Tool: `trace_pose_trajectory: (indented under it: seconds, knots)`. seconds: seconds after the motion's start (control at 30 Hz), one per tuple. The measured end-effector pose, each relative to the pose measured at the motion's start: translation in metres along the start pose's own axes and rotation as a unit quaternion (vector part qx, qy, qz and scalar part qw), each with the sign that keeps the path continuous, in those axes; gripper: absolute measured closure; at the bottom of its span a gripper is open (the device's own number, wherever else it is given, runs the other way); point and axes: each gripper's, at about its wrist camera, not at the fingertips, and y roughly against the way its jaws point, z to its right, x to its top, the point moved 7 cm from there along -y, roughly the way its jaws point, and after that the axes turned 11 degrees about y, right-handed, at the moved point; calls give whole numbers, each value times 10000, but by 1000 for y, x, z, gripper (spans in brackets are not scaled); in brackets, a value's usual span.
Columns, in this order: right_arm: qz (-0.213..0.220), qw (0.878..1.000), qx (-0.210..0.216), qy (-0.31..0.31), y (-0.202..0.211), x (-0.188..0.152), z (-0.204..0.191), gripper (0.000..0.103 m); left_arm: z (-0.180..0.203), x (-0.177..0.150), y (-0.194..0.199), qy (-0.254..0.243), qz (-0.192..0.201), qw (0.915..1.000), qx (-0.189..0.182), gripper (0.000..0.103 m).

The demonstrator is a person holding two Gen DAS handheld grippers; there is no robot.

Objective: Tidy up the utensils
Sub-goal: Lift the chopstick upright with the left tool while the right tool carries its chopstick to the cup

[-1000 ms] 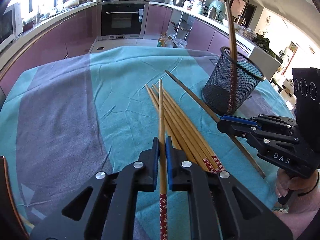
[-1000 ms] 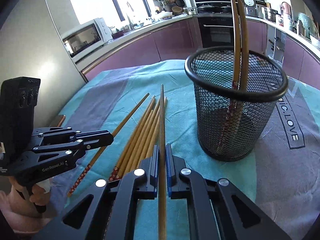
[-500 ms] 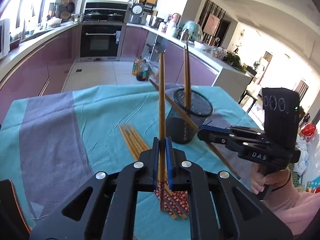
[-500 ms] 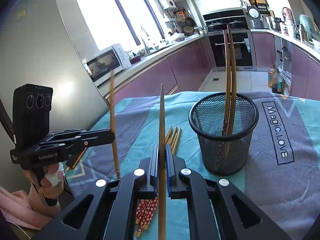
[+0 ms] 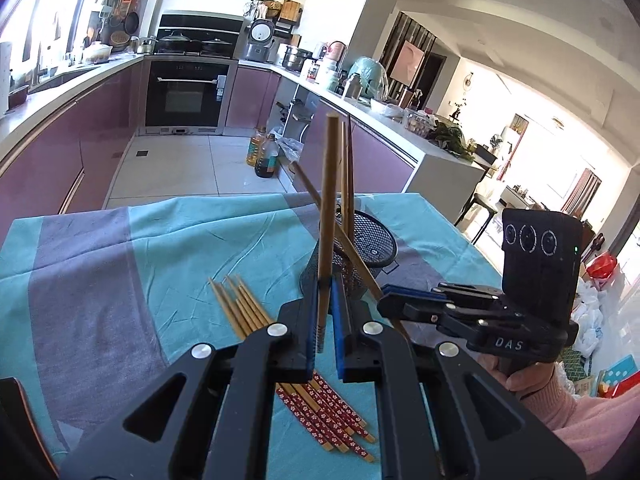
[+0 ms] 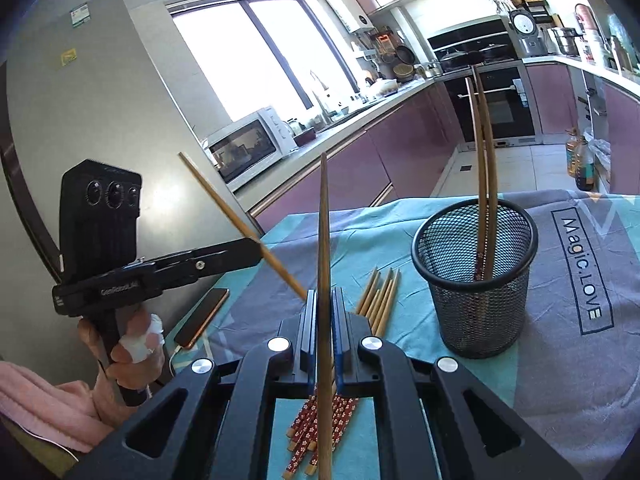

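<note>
Both grippers are clamped, each on one chopstick. In the left wrist view the left gripper holds a chopstick nearly upright at frame centre. The right gripper, at centre right, holds a second chopstick slanting up to the left across the first. The mesh holder stands on the table at centre right of the right wrist view, with two chopsticks leaning inside it. The loose bundle lies flat on the cloth at lower centre of the left wrist view.

Risks from here:

- Collision: the two held sticks cross in the left wrist view. Converging on the holder together can knock one stick out of line.
- Slip: each stick is held near its lower part, with a long free length above. A bump against the rim can pivot it within the pads.
- Tipping: the holder looks light. A sideways push on the rim or the leaning sticks can topple it.
- Missed drop: letting go before the lower tip is inside the rim sends the stick onto the table.
</note>
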Motion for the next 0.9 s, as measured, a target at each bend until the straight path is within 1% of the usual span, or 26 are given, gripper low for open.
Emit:
trace_pose_trajectory:
  seconds: [0.13,0.23,0.33,0.43,0.7,0.8,0.9]
  knots:
    - [-40,10000,51,19,-2,-3,-4,97,4,1,-6,3,-58,10000,-60,96]
    - [26,10000,-3,30,2,0,-5,97,6,2,-10,-32,-87,9999,-67,96]
    - [180,9995,-217,104,15,10,-2,97,13,8,-7,-130,-9,9999,-78,96]
    - [392,9978,-486,242,33,25,3,97,19,19,-1,-193,91,9996,-168,96]
    - [785,9910,-1023,369,71,65,21,97,52,62,28,-443,555,9966,-426,96]
    - [893,9884,-1166,387,79,78,29,97,63,79,32,-493,726,9949,-494,96]
    - [918,9850,-1386,463,79,87,43,97,72,92,29,-528,789,9941,-533,96]
